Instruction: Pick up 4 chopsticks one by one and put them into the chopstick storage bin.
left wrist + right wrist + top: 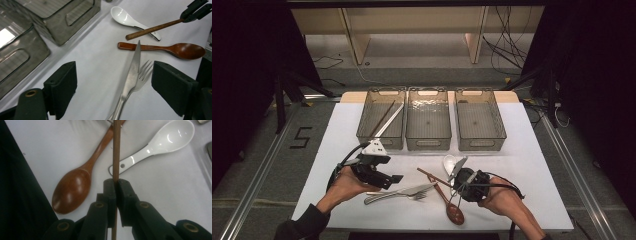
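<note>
My right gripper (116,182) is shut on a brown wooden chopstick (116,150), which runs straight up between its pads. In the high view the chopstick (432,176) slants up-left from the right gripper (453,183). Beneath it lie a dark wooden spoon (75,187) and a white ceramic spoon (162,140). My left gripper (113,66) stands open just above the table, with a steel knife (132,72) and a fork (145,73) lying between its pads, untouched. In the high view the left gripper (394,178) sits to the left of the knife and fork (404,192).
Three smoky clear bins stand in a row at the back: left (386,91), middle (428,91), right (475,91). The left bin holds a chopstick and a silver utensil. The white tabletop (532,165) ends close in front of both hands.
</note>
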`<move>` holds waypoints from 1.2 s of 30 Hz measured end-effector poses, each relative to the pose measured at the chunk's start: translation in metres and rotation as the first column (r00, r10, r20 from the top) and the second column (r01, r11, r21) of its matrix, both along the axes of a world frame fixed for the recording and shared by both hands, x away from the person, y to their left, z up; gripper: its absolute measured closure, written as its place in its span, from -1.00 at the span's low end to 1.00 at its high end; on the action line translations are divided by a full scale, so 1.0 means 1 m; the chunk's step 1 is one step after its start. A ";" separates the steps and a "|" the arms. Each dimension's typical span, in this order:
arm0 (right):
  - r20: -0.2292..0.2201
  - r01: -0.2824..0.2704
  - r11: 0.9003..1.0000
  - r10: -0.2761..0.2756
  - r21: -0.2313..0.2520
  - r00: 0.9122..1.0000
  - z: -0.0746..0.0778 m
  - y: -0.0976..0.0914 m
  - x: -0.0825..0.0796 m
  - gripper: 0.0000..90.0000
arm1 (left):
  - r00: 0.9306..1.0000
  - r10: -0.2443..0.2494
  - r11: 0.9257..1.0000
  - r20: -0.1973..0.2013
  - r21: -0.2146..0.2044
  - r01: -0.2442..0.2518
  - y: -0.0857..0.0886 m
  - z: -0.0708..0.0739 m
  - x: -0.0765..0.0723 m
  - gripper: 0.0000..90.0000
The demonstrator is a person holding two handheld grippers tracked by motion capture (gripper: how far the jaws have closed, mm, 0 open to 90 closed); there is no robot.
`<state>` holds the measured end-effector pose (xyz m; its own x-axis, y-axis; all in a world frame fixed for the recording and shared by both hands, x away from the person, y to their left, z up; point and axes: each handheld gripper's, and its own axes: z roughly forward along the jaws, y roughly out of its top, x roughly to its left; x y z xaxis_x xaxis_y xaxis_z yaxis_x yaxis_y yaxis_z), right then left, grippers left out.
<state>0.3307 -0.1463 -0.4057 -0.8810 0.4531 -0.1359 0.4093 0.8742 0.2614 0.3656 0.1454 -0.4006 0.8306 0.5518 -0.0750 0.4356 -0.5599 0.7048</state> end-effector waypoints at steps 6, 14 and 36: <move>0.005 -0.043 0.999 0.043 0.000 0.999 0.001 0.007 -0.005 0.91 | 0.998 -0.063 0.998 0.003 0.028 0.063 -0.011 0.002 -0.002 -0.54; 0.005 -0.102 0.995 0.102 -0.012 0.995 0.002 0.013 -0.010 0.91 | 0.990 -0.142 0.987 0.001 0.080 0.141 -0.026 0.001 -0.005 -0.50; 0.002 -0.174 0.985 0.174 -0.021 0.985 0.002 0.022 -0.018 0.91 | 0.944 -0.327 0.922 -0.051 0.203 0.330 -0.061 -0.008 -0.011 -0.13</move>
<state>0.3129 -0.1247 -0.4036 -0.9456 0.2905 -0.1466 0.2500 0.9370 0.2441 0.3541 0.0844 -0.4084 0.9675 0.2528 -0.0036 0.2125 -0.8055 0.5531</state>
